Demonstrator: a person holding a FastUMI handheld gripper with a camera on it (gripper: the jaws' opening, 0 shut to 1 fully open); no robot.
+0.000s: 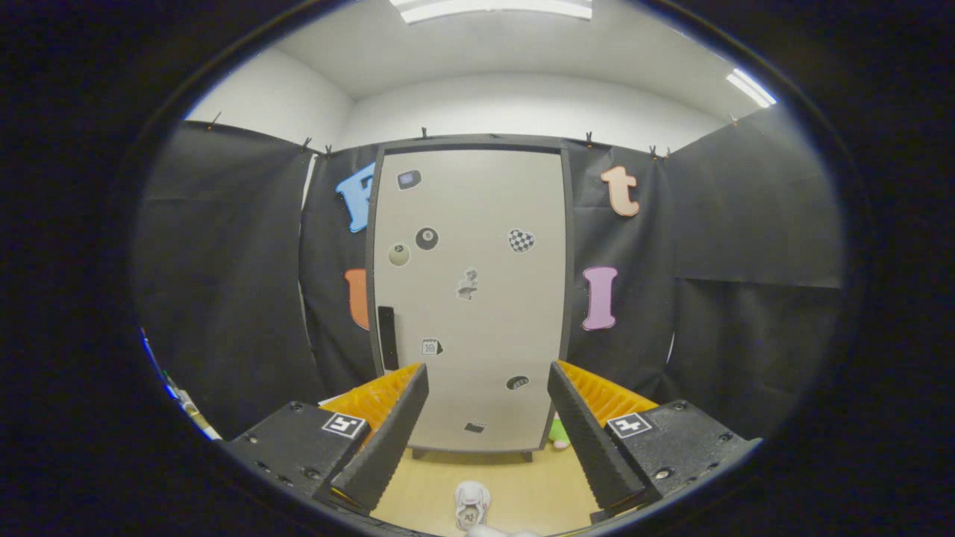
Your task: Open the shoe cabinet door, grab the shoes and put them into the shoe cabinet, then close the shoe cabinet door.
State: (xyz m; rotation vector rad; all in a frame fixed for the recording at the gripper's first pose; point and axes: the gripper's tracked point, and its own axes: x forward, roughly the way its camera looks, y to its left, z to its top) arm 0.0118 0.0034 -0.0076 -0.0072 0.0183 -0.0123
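Observation:
The shoe cabinet (470,224) stands upright against the booth wall, well beyond my fingers. Its pale door (485,328) is closed and carries several small stickers. A dark vertical handle (386,337) sits on the door's left side, about halfway down. A white shoe (471,506) lies on the wooden floor between my fingers, near their base. My gripper (488,380) is open, its fingers spread wide with nothing between them, aimed at the lower part of the door.
A small green object (558,434) lies on the wooden floor (522,485) at the cabinet's lower right corner. Black cloth walls (224,283) close in on both sides of the cabinet.

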